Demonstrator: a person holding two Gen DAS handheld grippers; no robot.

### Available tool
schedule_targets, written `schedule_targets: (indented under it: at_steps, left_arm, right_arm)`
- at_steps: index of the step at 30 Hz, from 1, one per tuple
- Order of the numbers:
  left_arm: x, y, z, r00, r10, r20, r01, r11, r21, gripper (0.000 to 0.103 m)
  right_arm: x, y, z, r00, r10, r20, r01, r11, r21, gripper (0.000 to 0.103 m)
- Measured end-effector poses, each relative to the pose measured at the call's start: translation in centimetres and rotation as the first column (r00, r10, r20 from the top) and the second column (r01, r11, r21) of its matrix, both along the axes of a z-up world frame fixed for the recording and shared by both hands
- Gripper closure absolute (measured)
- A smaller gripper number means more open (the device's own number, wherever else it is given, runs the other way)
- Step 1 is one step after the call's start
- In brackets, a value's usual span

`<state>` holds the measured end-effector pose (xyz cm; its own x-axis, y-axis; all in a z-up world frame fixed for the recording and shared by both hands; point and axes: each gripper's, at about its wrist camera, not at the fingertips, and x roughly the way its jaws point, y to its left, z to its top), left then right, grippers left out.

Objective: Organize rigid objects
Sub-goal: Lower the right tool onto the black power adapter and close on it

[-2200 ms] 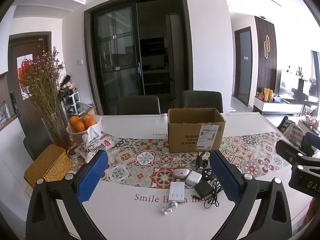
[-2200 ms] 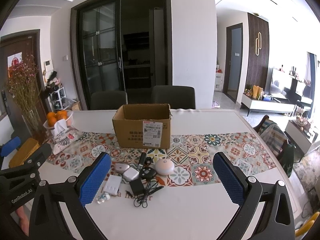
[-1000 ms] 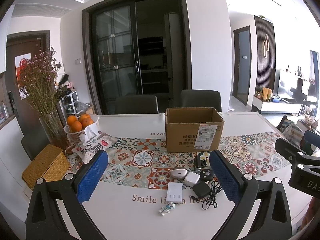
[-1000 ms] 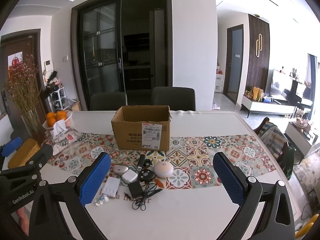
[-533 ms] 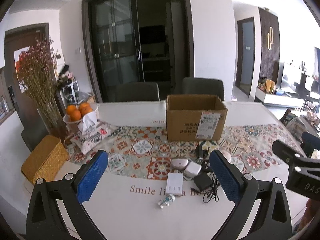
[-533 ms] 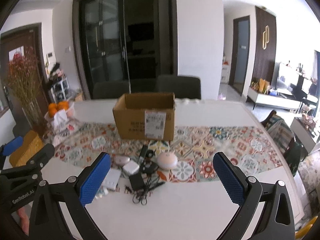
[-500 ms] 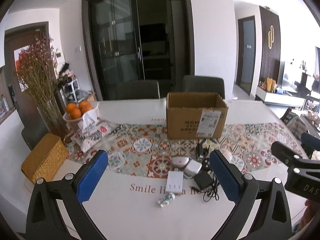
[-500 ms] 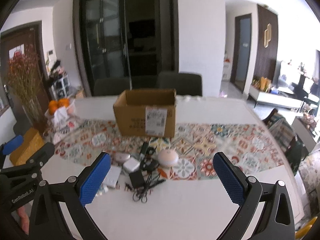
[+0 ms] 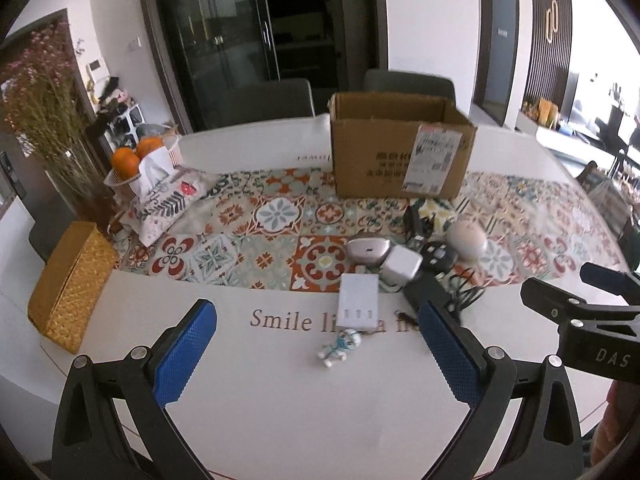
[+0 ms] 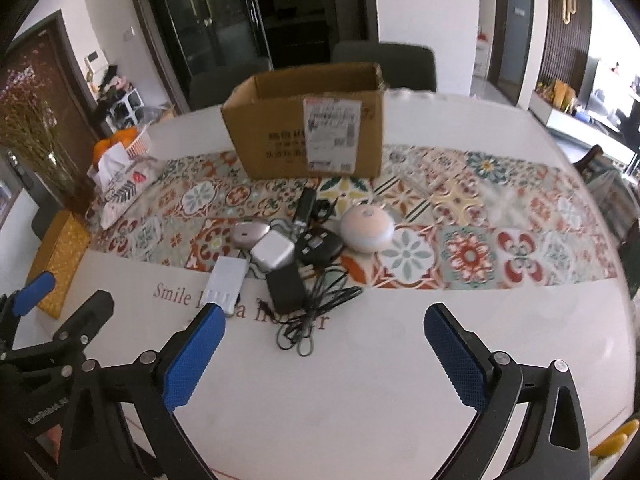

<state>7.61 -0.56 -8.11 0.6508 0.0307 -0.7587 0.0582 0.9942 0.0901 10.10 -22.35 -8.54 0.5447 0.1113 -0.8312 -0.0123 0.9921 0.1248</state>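
Both tools, left (image 9: 316,354) and right (image 10: 320,354), gape wide and empty over the worktop (image 10: 360,392) (gadget pile (image 10: 288,256) just ahead, cardboard box (image 10: 304,136) beyond).

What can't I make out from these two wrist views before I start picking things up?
- Inside of the cardboard box: both views, hidden by its front wall.
- Small figurine: right wrist view, hidden behind the right claw's finger.
- Shipping label text: too small, blurred.
- Table lettering: partly covered by the white flat box and the black adapter.

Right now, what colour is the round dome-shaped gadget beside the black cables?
The dome gadget is pale pinkish-white, clearest in the right wrist view.
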Motion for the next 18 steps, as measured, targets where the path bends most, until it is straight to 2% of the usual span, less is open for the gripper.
schedule_targets:
  at_steps: [3, 11, 18]
  left_arm:
    - [1.1, 1.3, -0.9, 0.999, 0.000, -0.036, -0.001, 1.000, -0.016, 0.000]
    - [3.8, 3.6, -4.5, 0.985, 0.008, -0.173, -0.018, 0.998, -0.056, 0.005]
    - [4.7, 3.8, -5.7, 0.979, 0.057, -0.196, -0.068, 0.996, -0.051, 0.005]
  right_arm:
    - [1.5, 1.7, -0.9, 0.999, 0.034, -0.032, -0.034, 0.999, -0.014, 0.009]
    - [5.3, 4.9, -4.6, 0.975, 0.135, -0.177, -0.136, 0.991, 0.011, 0.032]
    - [8.5, 6.3, -7.4, 0.928, 0.260, -0.266, -0.258, 0.965, 0.046, 0.049]
